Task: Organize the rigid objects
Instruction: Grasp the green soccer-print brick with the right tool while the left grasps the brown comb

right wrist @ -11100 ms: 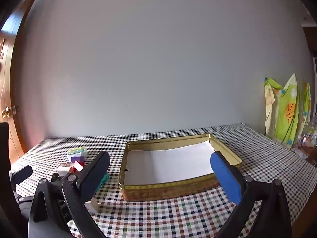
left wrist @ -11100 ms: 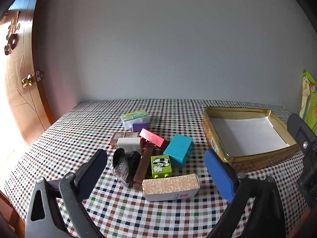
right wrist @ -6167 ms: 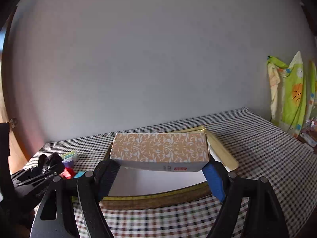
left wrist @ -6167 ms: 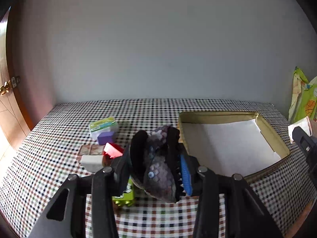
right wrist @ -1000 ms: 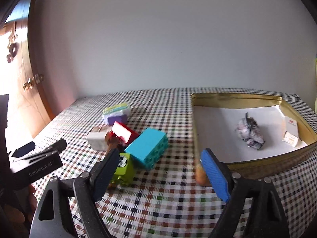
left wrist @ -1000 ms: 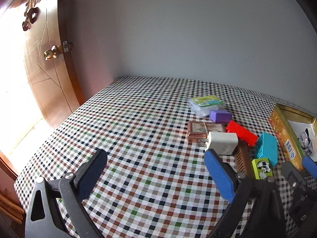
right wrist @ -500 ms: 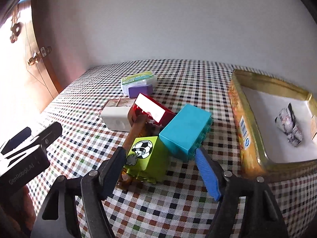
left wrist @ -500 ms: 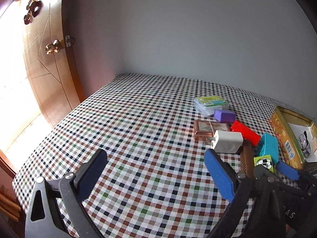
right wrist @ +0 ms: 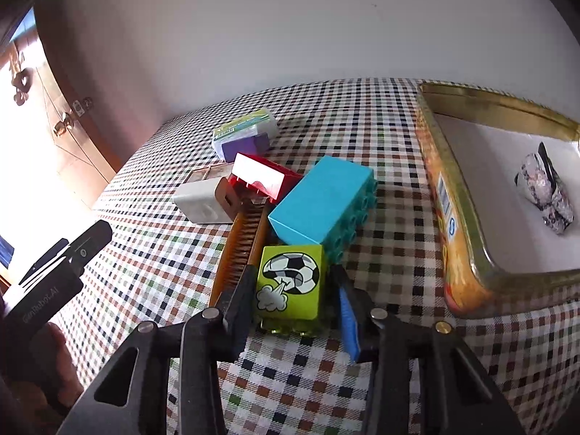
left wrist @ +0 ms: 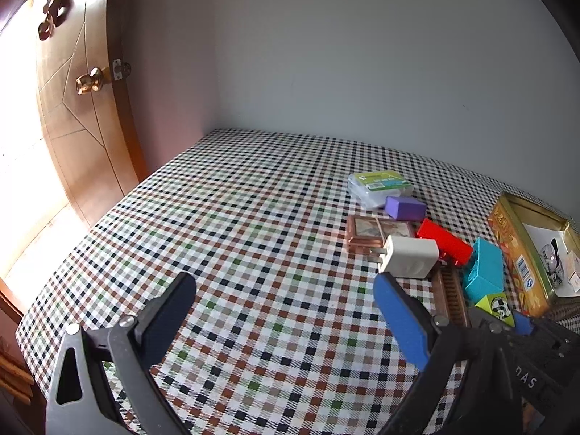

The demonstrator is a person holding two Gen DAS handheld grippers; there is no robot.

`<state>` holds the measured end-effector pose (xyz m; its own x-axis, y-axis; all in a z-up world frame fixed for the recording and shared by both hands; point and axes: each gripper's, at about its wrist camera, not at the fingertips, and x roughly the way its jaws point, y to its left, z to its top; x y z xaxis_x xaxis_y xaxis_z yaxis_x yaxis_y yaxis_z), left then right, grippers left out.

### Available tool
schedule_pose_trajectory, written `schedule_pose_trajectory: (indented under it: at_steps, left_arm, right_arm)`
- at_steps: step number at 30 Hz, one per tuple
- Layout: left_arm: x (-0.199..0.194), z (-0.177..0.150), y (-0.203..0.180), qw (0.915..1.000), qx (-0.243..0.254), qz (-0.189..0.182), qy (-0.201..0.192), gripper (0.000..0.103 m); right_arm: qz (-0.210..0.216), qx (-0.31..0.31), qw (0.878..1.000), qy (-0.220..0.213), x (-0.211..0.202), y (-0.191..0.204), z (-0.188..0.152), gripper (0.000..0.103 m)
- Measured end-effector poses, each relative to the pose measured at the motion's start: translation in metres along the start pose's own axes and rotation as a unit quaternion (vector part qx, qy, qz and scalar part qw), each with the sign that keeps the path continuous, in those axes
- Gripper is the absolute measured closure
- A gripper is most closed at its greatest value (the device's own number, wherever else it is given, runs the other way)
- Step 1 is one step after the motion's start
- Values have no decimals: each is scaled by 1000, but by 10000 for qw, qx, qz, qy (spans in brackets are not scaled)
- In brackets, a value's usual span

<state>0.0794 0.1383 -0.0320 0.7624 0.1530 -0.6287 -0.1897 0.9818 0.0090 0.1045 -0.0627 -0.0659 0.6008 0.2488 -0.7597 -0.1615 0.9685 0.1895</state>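
1 lime-green block [right wrist: 290,282] with football print, between right gripper [right wrist: 295,304] jaws.

A: Gold tin [right wrist: 456,217] cut off by the right edge in both views; small print on its side label unreadable.
B: Comb [right wrist: 241,246] partly hidden under the teal brick [right wrist: 322,203]; its far end runs under the red brick [right wrist: 262,177]. Whether the right gripper [right wrist: 293,301] touches the green block [right wrist: 290,282]: can't tell.

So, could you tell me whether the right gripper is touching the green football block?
Touching. In the right wrist view, the right gripper has closed in on the green football block, with both fingers against its sides and no gap showing.
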Motion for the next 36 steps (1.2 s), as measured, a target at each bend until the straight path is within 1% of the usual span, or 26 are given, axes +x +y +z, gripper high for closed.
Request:
schedule_pose_trajectory:
  at_steps: [3, 4, 7, 9, 11, 13, 14, 15, 16, 17, 20, 21, 22, 23, 24, 25, 27, 29, 31, 34, 36]
  left_arm:
    - [-2, 0, -8, 10000, 96, -18, -11, 3]
    - [-2, 0, -11, 9999, 133, -45, -7, 3]
    - [-2, -1, -21, 9995, 239, -213, 47, 3]
    - [0, -2, -30, 9987, 272, -411, 133, 3]
    - [2, -2, -39, 9962, 238, -781, 313, 3]
    - [6, -1, -50, 9919, 185, -1153, 496, 3]
    - [8, -1, -59, 9905, 211, -1248, 537, 3]
    - [10, -2, -68, 9901, 293, -1251, 568, 4]
    - [12, -3, -77, 9903, 402, -1190, 595, 7]
    - [15, -5, -88, 9901, 539, -1121, 642, 11]
    - [25, -10, -111, 9875, 749, -1110, 828, 14]
    - [29, -12, -117, 9872, 811, -1036, 897, 17]
    - [32, -16, -120, 9869, 859, -979, 957, 25]
    - [36, -17, -124, 9861, 887, -948, 1037, 28]
    - [40, -18, -126, 9856, 878, -936, 1102, 29]
    - [43, -19, -128, 9854, 868, -926, 1133, 36]
    - [44, -19, -133, 9857, 918, -916, 1077, 42]
    - [45, -19, -134, 9855, 934, -965, 1036, 66]
    - [46, -18, -132, 9855, 863, -1043, 1027, 79]
    - [45, -15, -117, 9850, 531, -1272, 1038, 79]
    - [47, -13, -109, 9858, 357, -1299, 1002, 79]
  right_arm:
    - [-158, -249, 9996, 48, 3, 5, 2, 61]
    - [-212, -313, 9993, 56, 2, 3, 0, 69]
    - [-16, -292, 9996, 13, -7, -4, -5, 69]
    - [73, -311, 9992, -236, -24, -8, -8, 69]
    - [139, -315, 9983, -481, -39, -11, -10, 69]
    - [19, -293, 9960, -844, -58, -17, -10, 69]
    - [-59, -298, 9944, -1014, -66, -21, -9, 69]
    - [-178, -287, 9915, -1256, -76, -25, -10, 69]
    - [-242, -250, 9897, -1389, -82, -28, -10, 69]
    - [-276, -194, 9883, -1490, -88, -32, -9, 69]
    - [-313, -3, 9838, -1764, -106, -46, -9, 69]
    - [-330, 13, 9828, -1818, -111, -49, -10, 69]
    - [-347, 29, 9822, -1848, -113, -51, -9, 69]
    - [-354, 50, 9817, -1871, -116, -54, -9, 69]
    - [-342, 75, 9815, -1882, -118, -57, -9, 69]
    - [-327, 87, 9816, -1881, -118, -59, -9, 69]
    - [-295, 120, 9818, -1874, -117, -61, -10, 69]
    - [-264, 145, 9826, -1833, -116, -61, -10, 69]
    - [-184, 180, 9837, -1780, -115, -64, -11, 69]
    - [-199, 80, 9843, -1752, -109, -61, -12, 69]
    - [-135, 39, 9857, -1678, -107, -61, -13, 69]
